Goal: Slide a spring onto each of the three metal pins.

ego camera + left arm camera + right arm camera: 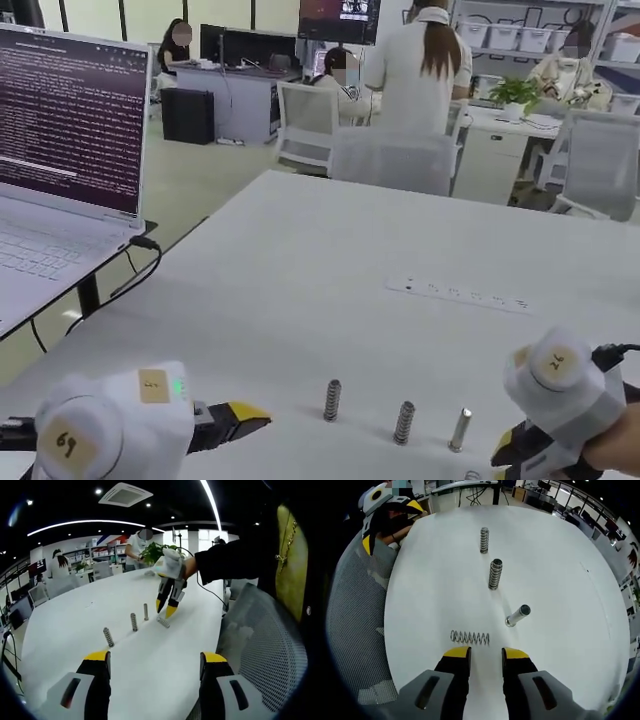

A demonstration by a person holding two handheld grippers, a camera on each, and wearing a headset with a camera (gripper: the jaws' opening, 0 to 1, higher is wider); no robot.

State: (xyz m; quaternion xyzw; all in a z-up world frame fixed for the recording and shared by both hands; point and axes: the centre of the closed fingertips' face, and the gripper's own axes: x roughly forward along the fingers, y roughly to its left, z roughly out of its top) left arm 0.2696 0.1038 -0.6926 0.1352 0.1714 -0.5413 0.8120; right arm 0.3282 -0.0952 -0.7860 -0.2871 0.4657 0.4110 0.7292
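Spring (pixel 470 638) lies before right gripper (pixel 486 652) (fingers (pixel 457 655) apart); left gripper's (pixel 155 656) fingers (pixel 97 657) apart; laptop (pixel 60 150) nearby.

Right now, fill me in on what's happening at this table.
A person holds a gripper in each hand at a white table, fitting springs onto three upright pins. In the right gripper view, the far pin and the middle pin already carry springs; the near pin is bare. A loose spring lies on the table just ahead of the right gripper, whose jaws are open and not touching it. The left gripper hangs off to the side, open and empty.
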